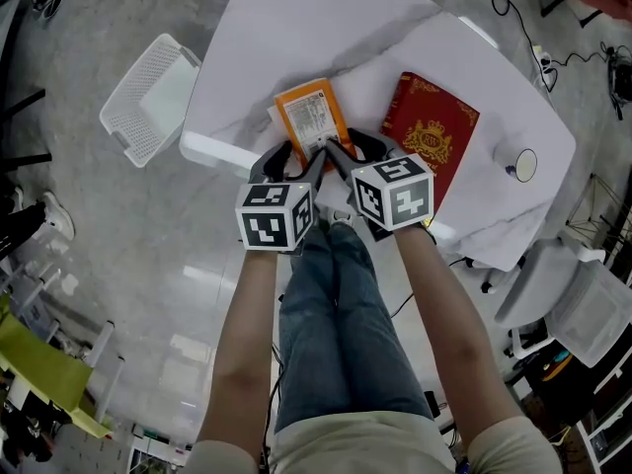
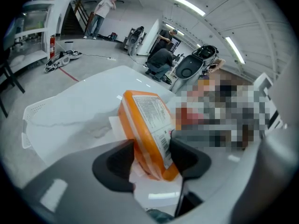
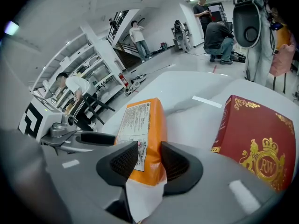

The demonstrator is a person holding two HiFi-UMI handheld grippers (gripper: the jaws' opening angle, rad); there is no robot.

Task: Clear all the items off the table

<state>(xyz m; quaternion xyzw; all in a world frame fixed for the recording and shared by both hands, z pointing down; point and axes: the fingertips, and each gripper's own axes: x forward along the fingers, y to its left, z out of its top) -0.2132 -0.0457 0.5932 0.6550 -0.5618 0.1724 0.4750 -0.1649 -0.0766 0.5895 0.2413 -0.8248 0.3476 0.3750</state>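
Note:
An orange packet (image 1: 311,117) with a printed white label lies on the white table (image 1: 296,28), its near end towards me. Both grippers hold that near end side by side. My left gripper (image 1: 296,158) has its pads against the two sides of the packet (image 2: 145,120), with the midpoint of the jaws at my left gripper (image 2: 152,160). My right gripper (image 1: 351,151) is shut on the packet (image 3: 142,120) just above its white seal, seen close up at my right gripper (image 3: 149,162). A red box with gold print (image 1: 430,131) lies right of the packet.
A white slatted basket (image 1: 148,97) stands on the floor left of the table. A small round object (image 1: 524,164) sits near the table's right edge. The red box (image 3: 257,139) lies close to the right jaw. Chairs stand at lower right, and people are further back in the room.

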